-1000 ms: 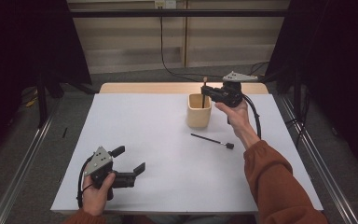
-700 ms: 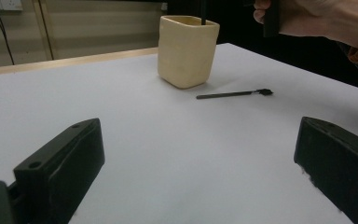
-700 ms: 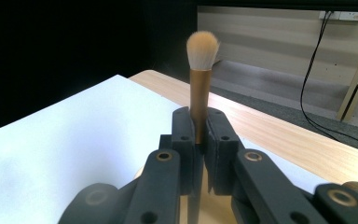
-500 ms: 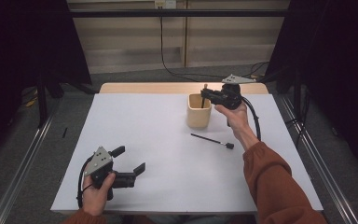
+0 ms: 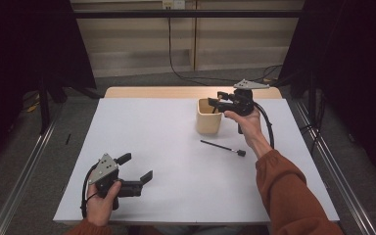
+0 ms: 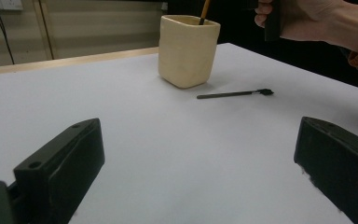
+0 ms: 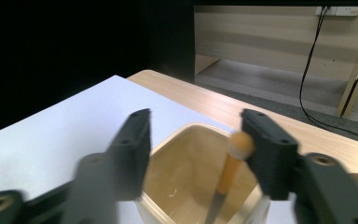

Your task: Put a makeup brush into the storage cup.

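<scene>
One cup (image 5: pixel 209 117) stands toward the far side of the surface (image 5: pixel 166 147), and there are two brushes: one (image 7: pixel 230 172) stands inside the cup with its orange handle leaning on the rim, the other (image 5: pixel 222 148), black, lies flat on the surface just in front of the cup, apart from it. The right gripper (image 5: pixel 217 101) hovers over the cup; its jaws have just been opening and now stand parted either side of the handle's tip, no longer clamping it. The left gripper (image 5: pixel 136 168) rests at the near left, jaws wide apart with nothing between them. The surface is white over a wooden top; beyond are a grey floor, pale wall panels, a hanging cable and dark curtains.
</scene>
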{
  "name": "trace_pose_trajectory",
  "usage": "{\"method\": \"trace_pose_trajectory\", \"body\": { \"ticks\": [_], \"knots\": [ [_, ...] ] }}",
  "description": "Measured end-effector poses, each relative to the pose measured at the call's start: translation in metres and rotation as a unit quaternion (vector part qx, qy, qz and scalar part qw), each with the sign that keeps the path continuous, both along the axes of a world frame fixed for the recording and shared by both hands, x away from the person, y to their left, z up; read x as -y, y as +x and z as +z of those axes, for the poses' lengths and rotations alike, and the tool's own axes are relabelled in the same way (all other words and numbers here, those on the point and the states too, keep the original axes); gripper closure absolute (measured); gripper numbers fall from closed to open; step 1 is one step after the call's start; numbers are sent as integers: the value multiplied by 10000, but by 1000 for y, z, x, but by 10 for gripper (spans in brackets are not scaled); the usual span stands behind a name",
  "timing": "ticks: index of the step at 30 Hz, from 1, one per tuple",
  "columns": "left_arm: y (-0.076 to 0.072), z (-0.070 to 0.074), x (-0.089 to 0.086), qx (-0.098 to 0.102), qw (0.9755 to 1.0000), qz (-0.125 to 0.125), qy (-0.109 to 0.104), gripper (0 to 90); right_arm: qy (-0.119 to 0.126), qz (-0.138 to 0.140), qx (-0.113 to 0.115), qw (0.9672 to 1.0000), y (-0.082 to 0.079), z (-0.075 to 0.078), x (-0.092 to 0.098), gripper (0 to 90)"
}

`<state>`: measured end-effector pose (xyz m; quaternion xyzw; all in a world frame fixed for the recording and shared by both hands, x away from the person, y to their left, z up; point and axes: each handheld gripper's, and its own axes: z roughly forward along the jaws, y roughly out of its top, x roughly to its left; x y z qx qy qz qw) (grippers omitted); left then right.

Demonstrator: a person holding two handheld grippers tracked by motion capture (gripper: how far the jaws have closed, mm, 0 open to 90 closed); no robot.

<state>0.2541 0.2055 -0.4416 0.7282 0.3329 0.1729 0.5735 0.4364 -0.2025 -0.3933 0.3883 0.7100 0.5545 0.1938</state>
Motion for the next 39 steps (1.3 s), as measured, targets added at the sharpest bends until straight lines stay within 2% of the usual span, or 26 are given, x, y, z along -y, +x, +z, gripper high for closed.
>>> {"method": "trace_pose_trajectory", "body": {
  "ticks": [6, 11, 24, 33, 39],
  "knots": [
    [0, 0, 0, -3, 10000, 9, -5, 16, 14, -51, 97, 9999, -2, 2, 3, 202],
    [0, 0, 0, -7, 10000, 3, -7, 16, 21, -144, 129, 9998, -4, 2, 9, 139],
    [1, 0, 0, -1, 10000, -2, -8, 16, 157, -144, 123, 9997, -16, 2, 17, 71],
    [3, 2, -6, 22, 9999, 127, -58, 16, 212, -107, 142, 9996, -29, 0, 27, 20],
    [3, 2, -7, 24, 9998, 163, -60, 16, 209, -119, 84, 9997, -38, -2, 33, 33]
  ]
}}
